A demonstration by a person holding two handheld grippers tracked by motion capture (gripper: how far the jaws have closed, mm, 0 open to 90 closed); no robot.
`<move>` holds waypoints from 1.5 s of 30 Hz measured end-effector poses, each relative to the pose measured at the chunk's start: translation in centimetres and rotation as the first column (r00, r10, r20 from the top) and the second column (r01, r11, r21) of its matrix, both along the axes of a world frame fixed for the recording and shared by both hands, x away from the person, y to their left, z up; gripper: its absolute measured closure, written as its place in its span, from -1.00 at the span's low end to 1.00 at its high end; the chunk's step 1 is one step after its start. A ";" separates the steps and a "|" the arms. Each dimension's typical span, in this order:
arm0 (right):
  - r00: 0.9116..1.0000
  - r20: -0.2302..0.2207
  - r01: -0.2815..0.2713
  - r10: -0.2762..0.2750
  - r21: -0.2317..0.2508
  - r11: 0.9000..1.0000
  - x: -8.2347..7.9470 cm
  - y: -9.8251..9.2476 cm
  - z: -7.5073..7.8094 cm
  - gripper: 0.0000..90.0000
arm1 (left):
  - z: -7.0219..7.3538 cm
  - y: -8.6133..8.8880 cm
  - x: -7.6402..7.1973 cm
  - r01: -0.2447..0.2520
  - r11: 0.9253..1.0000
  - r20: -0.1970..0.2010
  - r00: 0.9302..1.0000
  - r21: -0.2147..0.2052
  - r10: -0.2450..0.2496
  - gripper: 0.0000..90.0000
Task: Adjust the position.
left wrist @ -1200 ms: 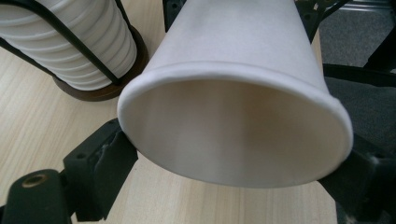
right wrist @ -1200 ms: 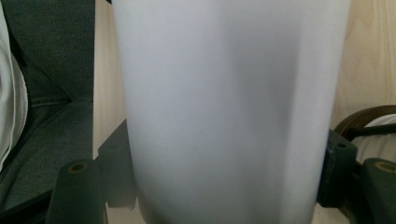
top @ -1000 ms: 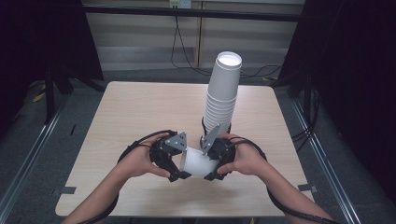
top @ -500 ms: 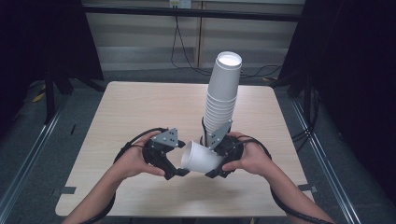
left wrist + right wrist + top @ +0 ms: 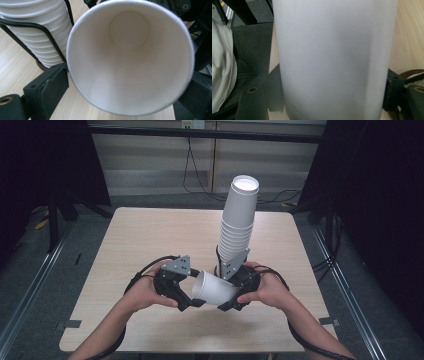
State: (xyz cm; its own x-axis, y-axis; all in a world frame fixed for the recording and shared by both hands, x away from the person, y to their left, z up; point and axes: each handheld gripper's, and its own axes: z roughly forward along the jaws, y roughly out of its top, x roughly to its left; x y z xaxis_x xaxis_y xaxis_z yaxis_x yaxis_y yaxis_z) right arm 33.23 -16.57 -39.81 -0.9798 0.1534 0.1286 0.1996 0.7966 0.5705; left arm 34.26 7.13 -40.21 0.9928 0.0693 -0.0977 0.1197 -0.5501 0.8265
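Dark room, pale counter (image 5: 150,240); I have one cup (image 5: 215,289) free of the stack (image 5: 239,227) at twelve o'clock; right hand-held gripper (image 5: 234,295) clamps its base; left hand-held gripper (image 5: 186,292) spread around the rim, jaws just widening; setting down remains.

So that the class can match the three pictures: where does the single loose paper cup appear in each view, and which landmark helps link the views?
High view: the paper cup lies tilted between the two grippers, low centre.
Left gripper view: the cup's open mouth faces the camera, centre.
Right gripper view: the cup's outer wall spans the middle, top to bottom.
Shared landmark: the stack of cups, seen in the high and left gripper views.
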 end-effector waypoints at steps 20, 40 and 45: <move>1.000 0.000 0.002 -0.002 0.017 1.000 0.2 0.5 -0.6 -0.44 | 0.4 0.1 0.2 -0.002 1.000 -0.020 1.000 -0.015 0.002 -0.77; 0.997 0.014 0.081 -0.082 0.035 0.996 -0.2 -0.7 -1.8 -0.60 | 1.6 1.2 0.2 -0.055 0.996 0.009 0.998 0.064 0.054 -0.72; 0.990 0.027 0.136 -0.138 0.054 0.989 -0.3 -2.2 -2.6 -0.62 | 1.5 2.3 0.6 -0.105 0.986 0.024 0.994 0.132 0.103 -0.72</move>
State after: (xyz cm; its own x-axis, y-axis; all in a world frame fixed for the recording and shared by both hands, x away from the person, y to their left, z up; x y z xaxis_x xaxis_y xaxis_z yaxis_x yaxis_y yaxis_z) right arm 32.95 -18.73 -42.40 -0.9537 0.2800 0.1100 0.2863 0.7321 0.6181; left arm 34.81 9.47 -38.70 0.9809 0.1834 -0.0643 0.1688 -0.6406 0.7491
